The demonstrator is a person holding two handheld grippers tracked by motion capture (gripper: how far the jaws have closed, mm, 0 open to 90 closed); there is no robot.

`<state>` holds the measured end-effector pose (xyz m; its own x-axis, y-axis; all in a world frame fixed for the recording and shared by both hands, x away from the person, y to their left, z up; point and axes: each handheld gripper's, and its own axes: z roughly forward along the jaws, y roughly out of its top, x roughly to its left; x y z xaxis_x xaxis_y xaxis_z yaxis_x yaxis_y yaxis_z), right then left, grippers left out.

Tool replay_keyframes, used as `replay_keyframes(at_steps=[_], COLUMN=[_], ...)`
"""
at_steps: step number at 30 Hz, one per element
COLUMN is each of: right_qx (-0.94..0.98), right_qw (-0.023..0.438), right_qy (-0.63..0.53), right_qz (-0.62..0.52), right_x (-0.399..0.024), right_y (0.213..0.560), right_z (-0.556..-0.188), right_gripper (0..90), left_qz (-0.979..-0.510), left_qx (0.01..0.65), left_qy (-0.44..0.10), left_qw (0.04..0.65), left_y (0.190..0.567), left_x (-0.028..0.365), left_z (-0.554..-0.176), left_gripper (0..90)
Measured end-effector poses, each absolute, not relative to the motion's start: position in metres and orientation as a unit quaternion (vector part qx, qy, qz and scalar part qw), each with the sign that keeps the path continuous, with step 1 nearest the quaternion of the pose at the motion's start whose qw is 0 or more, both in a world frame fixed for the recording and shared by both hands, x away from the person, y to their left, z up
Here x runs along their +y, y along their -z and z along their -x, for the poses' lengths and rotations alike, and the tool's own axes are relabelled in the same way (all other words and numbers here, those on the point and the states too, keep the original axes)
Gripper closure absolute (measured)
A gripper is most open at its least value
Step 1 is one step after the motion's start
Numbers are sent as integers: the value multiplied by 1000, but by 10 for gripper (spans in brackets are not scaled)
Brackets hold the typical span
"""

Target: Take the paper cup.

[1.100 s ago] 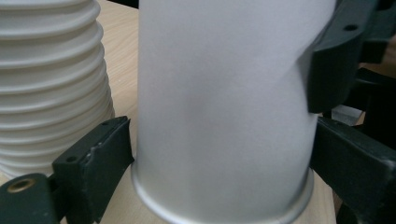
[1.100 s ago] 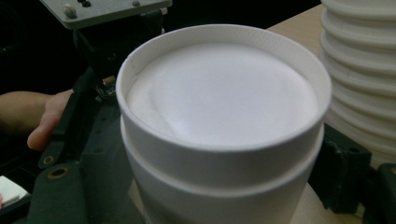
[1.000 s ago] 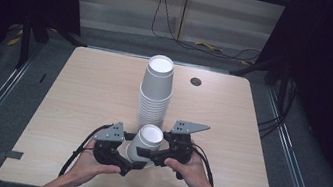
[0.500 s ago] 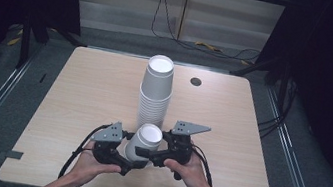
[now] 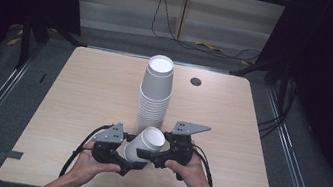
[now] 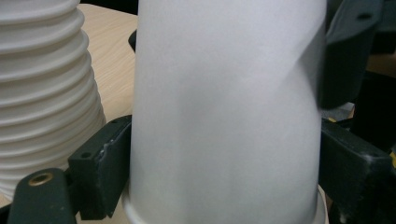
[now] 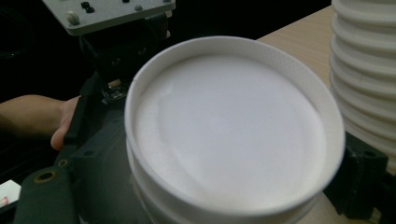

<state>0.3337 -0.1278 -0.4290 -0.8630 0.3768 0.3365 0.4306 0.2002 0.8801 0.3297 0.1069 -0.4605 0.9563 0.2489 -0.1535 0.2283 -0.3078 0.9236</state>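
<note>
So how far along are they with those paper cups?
Early, it seems. A tall stack stands mid-table. Both grippers meet on cups lying tilted near the table's front; the right gripper view shows two rims, so at least two are nested. The left gripper has just been closing, its jaws on the cup wall; the right gripper holds near the rim. Pulling them apart looks like the step left.
</note>
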Motion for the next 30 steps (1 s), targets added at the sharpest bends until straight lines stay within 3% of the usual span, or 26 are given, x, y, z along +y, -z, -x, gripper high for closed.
replay_keyframes(at_steps=[30], right_qx=[-762], right_qw=[15], right_qy=[593], right_qz=[260], right_x=[-143], right_y=[410], right_z=[-335], right_gripper=[136], left_qz=[-834], left_qx=[136], left_qy=[9], left_qw=[535], left_y=[465], left_x=[105], left_z=[-327], left_gripper=[154])
